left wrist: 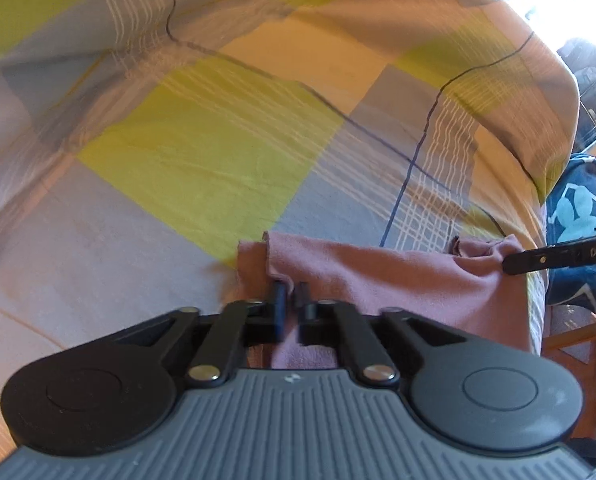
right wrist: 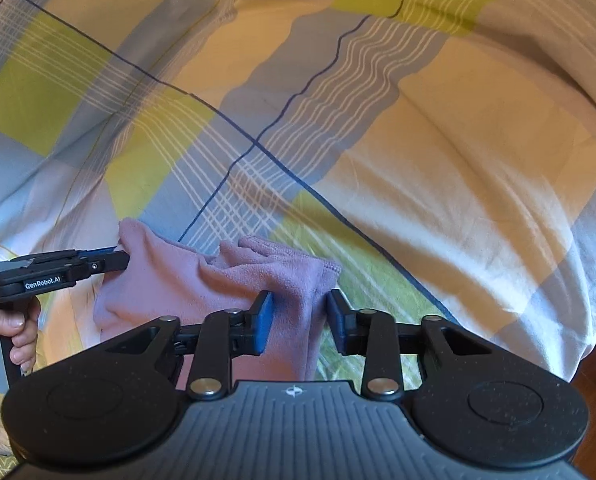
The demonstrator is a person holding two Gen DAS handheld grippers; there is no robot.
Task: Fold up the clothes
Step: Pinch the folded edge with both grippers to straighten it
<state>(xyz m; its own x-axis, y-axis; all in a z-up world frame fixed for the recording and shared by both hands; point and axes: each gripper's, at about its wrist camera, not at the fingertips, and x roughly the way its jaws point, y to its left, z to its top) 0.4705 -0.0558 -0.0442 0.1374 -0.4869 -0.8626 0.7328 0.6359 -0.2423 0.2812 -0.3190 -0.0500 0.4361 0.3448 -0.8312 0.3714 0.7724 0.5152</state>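
A checked bedcover (right wrist: 437, 168) in yellow-green, grey, peach and white squares, crossed by thin dark lines and bands of pale stripes, fills both views and lies rumpled in soft folds. On it, near its front edge, rests a mauve fleece cloth (right wrist: 202, 280), bunched and partly doubled over, with a stitched hem showing at its right corner. At the cloth's left end the left claw (left wrist: 292, 294) has its fingers together, pinched on the fabric edge, and a person's hand (right wrist: 6, 340) grips its handle. At the cloth's right end the right claw (right wrist: 299, 312) straddles a hanging fold: its blue pads (right wrist: 264, 320) stand apart, the left pad against the fabric, the right pad clear of it with a gap showing. Beyond the cloth's right end, past the bed's edge in the left wrist view, sits a dark blue cushion (left wrist: 577, 216) bearing a pale blue rabbit figure.
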